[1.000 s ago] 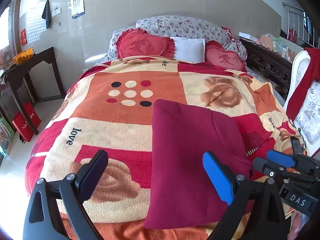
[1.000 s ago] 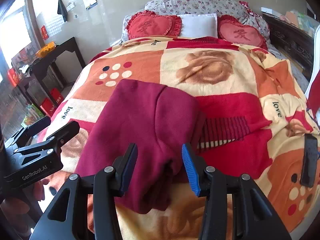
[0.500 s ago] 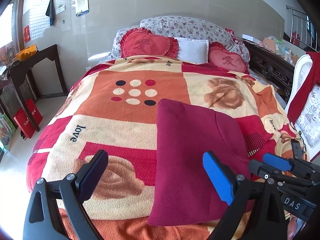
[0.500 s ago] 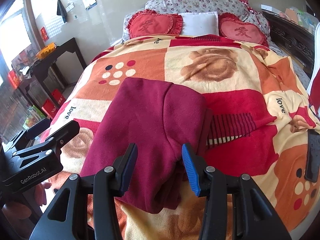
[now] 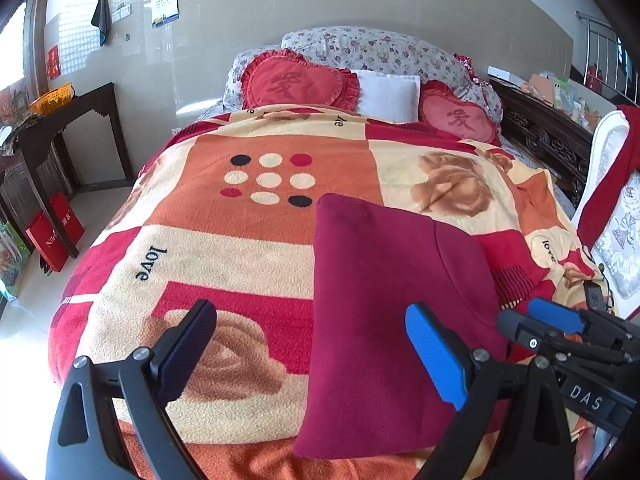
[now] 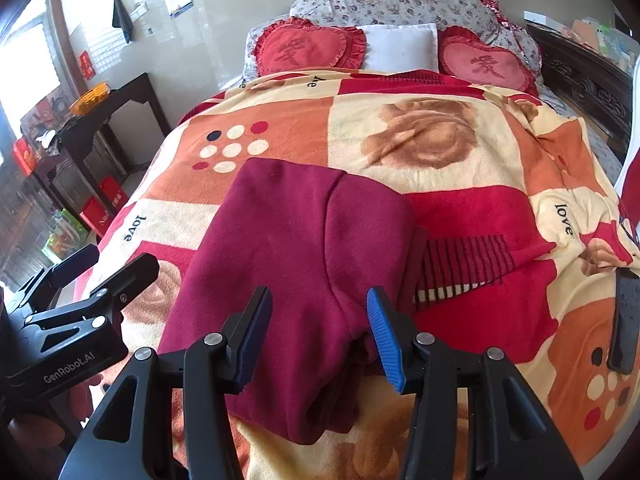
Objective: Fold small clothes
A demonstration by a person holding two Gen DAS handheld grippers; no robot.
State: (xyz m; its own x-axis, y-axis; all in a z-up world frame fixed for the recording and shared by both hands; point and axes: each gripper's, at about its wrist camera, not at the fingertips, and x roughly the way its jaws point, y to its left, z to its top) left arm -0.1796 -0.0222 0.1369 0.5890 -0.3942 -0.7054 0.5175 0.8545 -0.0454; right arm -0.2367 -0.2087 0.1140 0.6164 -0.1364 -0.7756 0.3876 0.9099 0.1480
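A folded maroon garment (image 6: 304,264) lay on the patchwork blanket (image 6: 440,152) of the bed. The right hand-held gripper (image 6: 318,328) hung over the garment's near end, its jaws opening, with the cloth bunched between them but no pad clearly pressing it. The left hand-held gripper (image 6: 102,270) stood left of the garment, its jaws apart. A dark phone (image 6: 624,320) rested well right of the garment. Two heart-shaped cushions (image 6: 308,50) sat beyond it.

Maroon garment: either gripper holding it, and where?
Nothing held. The maroon garment lies on the blanket; left gripper open, right gripper opening around its near edge.
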